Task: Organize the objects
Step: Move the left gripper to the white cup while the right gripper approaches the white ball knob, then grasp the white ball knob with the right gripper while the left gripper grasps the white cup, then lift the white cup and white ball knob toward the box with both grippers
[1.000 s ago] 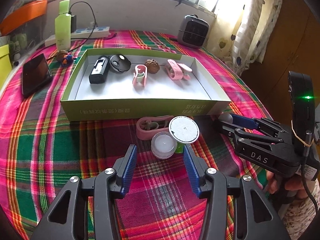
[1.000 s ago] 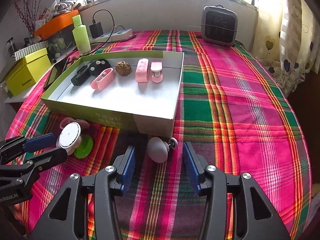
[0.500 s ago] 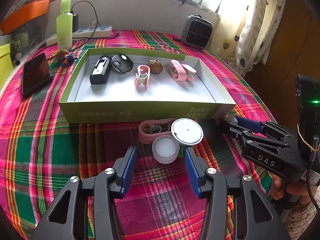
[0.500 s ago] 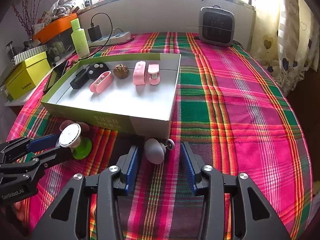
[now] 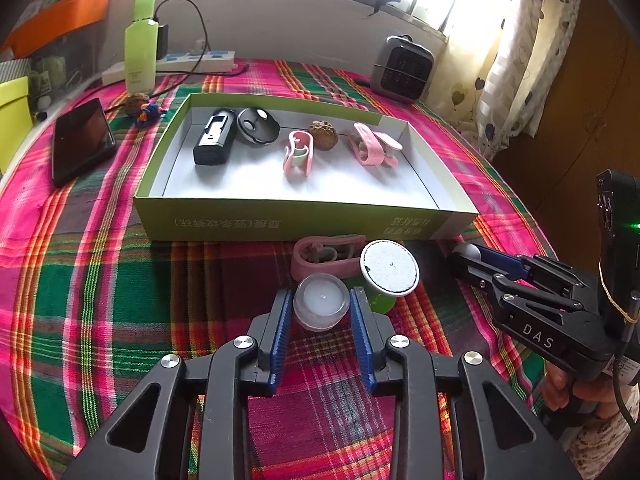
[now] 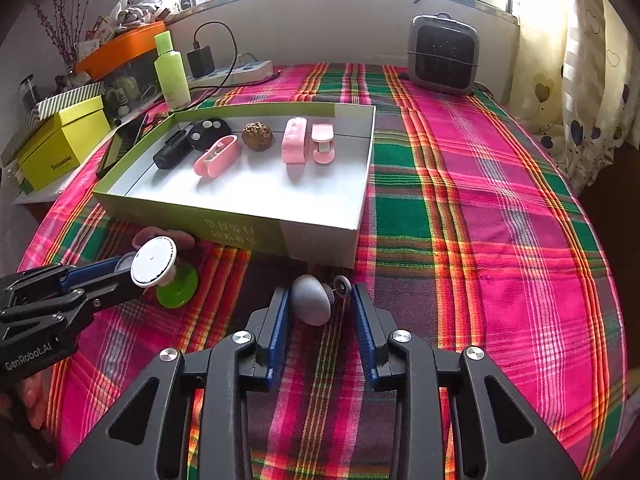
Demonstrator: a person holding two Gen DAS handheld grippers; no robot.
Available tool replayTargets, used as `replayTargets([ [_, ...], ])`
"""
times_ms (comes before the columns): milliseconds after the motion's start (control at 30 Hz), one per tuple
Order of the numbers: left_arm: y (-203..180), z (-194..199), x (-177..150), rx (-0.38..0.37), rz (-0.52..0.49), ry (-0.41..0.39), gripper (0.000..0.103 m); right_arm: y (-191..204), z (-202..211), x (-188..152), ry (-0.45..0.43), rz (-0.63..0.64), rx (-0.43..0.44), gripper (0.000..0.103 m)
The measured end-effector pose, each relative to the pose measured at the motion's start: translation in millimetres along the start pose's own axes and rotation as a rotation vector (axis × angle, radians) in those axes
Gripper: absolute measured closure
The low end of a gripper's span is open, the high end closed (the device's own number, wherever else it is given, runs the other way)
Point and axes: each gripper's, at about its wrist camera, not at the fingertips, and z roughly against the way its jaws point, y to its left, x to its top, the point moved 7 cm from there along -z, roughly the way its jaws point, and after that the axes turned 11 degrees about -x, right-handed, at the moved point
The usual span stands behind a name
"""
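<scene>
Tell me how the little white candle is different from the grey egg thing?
The candle is white in a clear round cup; the grey knob is plain and egg-shaped. The candle stands upright; the grey knob lies on its side. Both sit on the plaid cloth outside the green box.

White letters "DAS" mark the black body of the right gripper (image 5: 474,262); "GenRobot.AI" runs along the left gripper (image 6: 124,270) — while the green box (image 5: 304,222) bears printed characters on its near wall, upside down and unreadable.
</scene>
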Motion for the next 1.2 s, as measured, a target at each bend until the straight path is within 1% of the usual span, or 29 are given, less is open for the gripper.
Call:
replayTargets([
  [233,5.2,8.1,-4.2,0.019,-0.012,-0.002,0.076,10.3,9.1,-4.2,-0.006,0.014,0.030,0.071],
  [500,13.1,16.8,-10.9,0.036,-0.018,-0.005,0.076,31.6,19.8,-15.3,-0.004,0.052,0.078,0.071],
  [667,13.1,15.0,-11.7,0.040,-0.032,0.000,0.075,37.2,20.3,-19.2,0.000,0.059,0.083,0.071],
  [733,13.1,14.6,-11.8,0.042,-0.045,0.001,0.074,38.2,20.4,-19.4,0.000,0.062,0.082,0.071],
  [800,10.6,12.3,-10.8,0.034,-0.059,0.006,0.066,39.1,20.1,-19.6,0.000,0.064,0.081,0.071],
  [900,8.1,9.0,-8.1,0.046,-0.070,0.005,0.064,40.3,19.4,-20.0,0.002,0.064,0.083,0.071],
  [1067,9.0,7.9,-5.0,0.041,-0.064,-0.005,0.064,40.8,19.5,-20.0,0.002,0.062,0.083,0.071],
  [1133,9.2,7.8,-4.8,0.052,-0.066,-0.005,0.066,41.9,19.3,-19.5,0.002,0.062,0.086,0.071],
  [1200,8.5,7.2,-5.1,0.086,-0.077,-0.002,0.075,43.1,19.3,-19.4,0.001,0.063,0.088,0.071],
])
